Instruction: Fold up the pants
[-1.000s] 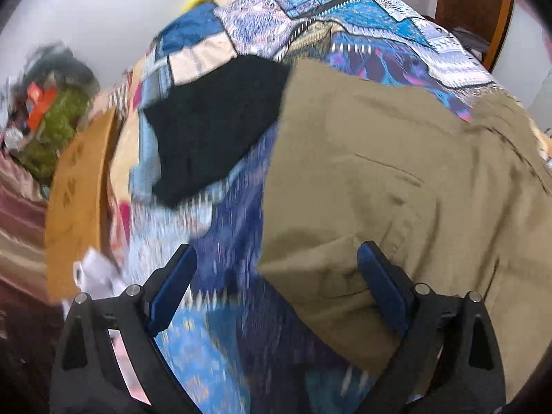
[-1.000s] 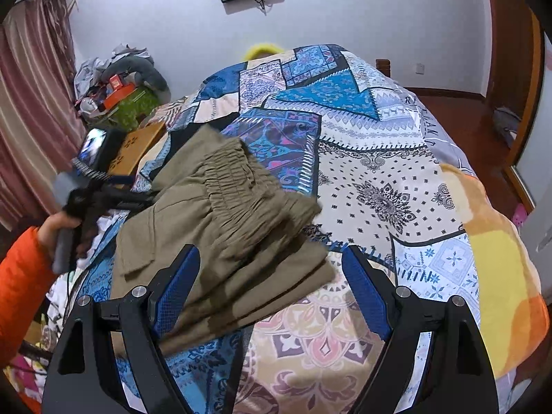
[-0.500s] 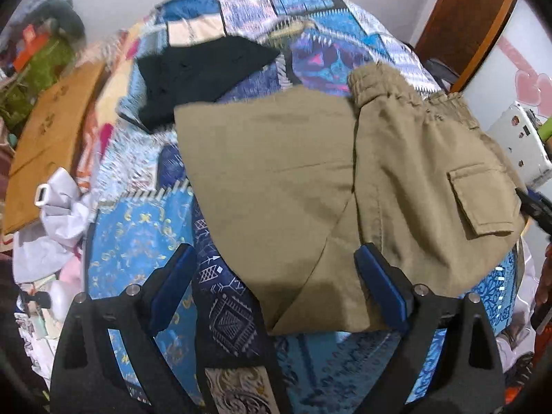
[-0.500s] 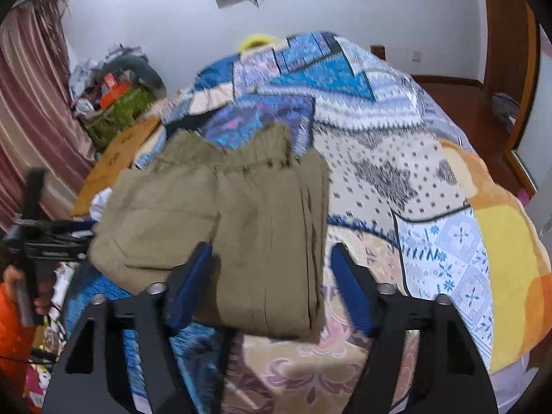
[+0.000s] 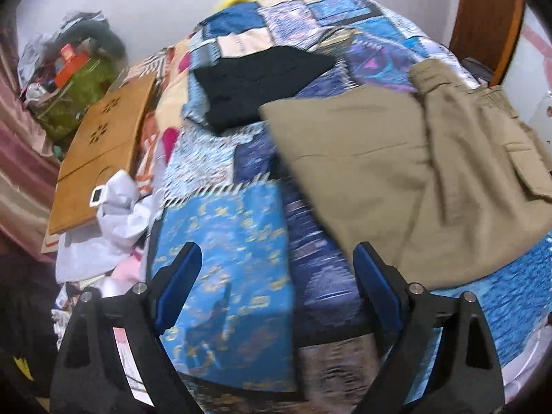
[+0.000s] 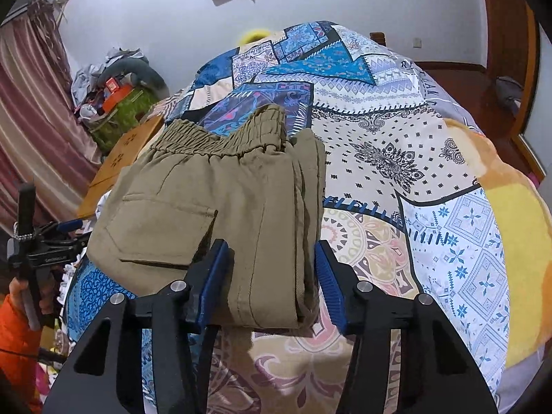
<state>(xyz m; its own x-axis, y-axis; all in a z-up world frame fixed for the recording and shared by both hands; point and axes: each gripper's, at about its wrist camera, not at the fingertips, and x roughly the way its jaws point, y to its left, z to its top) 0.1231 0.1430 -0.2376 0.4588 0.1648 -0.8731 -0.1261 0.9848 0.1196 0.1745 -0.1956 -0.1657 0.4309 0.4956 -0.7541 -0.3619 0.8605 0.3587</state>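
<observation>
Right wrist view: khaki pants (image 6: 220, 207) lie folded on the patchwork quilt (image 6: 431, 158), elastic waistband at the far end, back pocket facing up on the left. Right gripper (image 6: 270, 276) has blue pads either side of the folded stack's near right edge, jaws part-open w/ fabric between; can't tell if pads actually touch the cloth, so not clamped. Left gripper (image 6: 51, 238) shows at the far left, held off the bed edge. Left wrist view: left gripper (image 5: 276, 276) wide open, empty, over the quilt (image 5: 224, 258); pants (image 5: 414, 179) just right of it. Black garment (image 5: 255, 82) lies beyond, wooden board (image 5: 103, 151) at left.
</observation>
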